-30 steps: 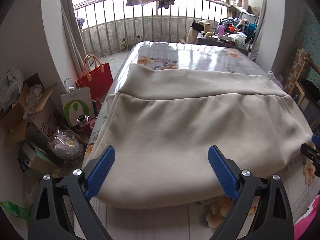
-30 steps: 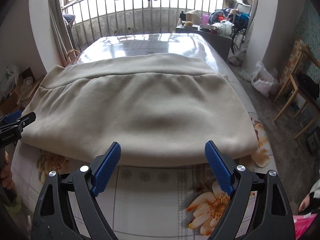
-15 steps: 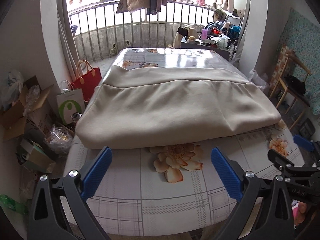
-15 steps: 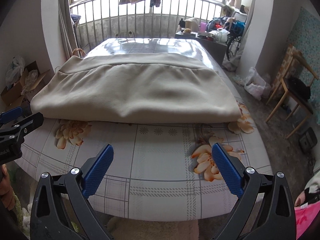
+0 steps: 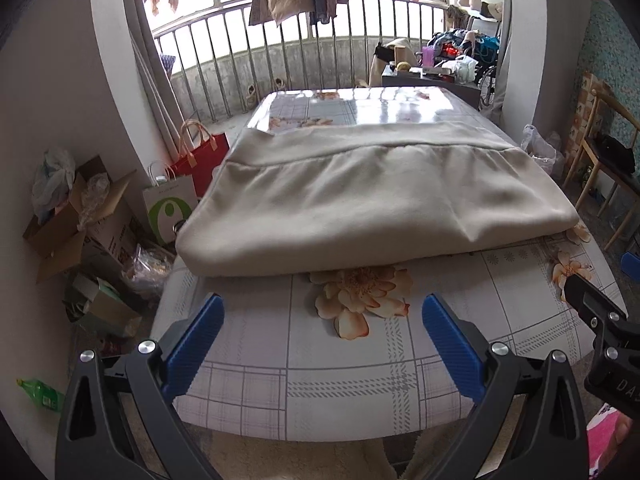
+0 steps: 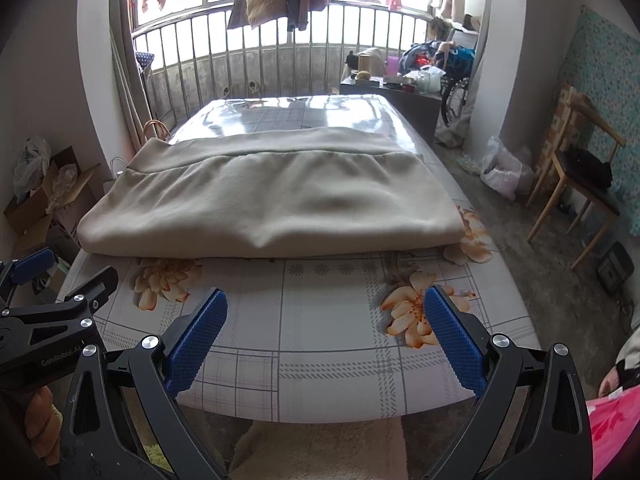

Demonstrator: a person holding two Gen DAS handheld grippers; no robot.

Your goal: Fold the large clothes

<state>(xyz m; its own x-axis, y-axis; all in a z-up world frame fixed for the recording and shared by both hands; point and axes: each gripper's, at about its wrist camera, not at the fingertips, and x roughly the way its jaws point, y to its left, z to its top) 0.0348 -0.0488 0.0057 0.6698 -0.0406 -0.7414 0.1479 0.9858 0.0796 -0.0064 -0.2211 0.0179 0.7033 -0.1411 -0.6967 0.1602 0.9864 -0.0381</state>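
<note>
Now that both grippers have drawn back from the cloth, the beige garment (image 5: 372, 204) lies folded on the floral tablecloth (image 5: 352, 368), well ahead of the fingertips in both wrist views, where a second ago its near edge ran right between the blue pads. The left gripper (image 5: 322, 344) hangs over the table's near edge with its fingers wide apart and nothing between them but bare tablecloth and a printed flower just ahead. The right gripper (image 6: 326, 338) stands the same way: its jaws have just been opening to their widest, and only the checked cloth shows between its blue pads (image 6: 456, 344). Each gripper appears at the margin of the other's view, so the two hang side by side at the near end of the table, apart from each other and from the garment. The garment rests as a thick flat rectangle, its rounded fold edge towards the fingers and a seamed band along the far side, with shiny bare table beyond it. Its left corner reaches the table's left rim. I judge that a fold has just been released and the hands have retreated to look it over. Whether another fold is needed to halve the width I cannot say for sure, though the bundle looks wide enough to take one.
</note>
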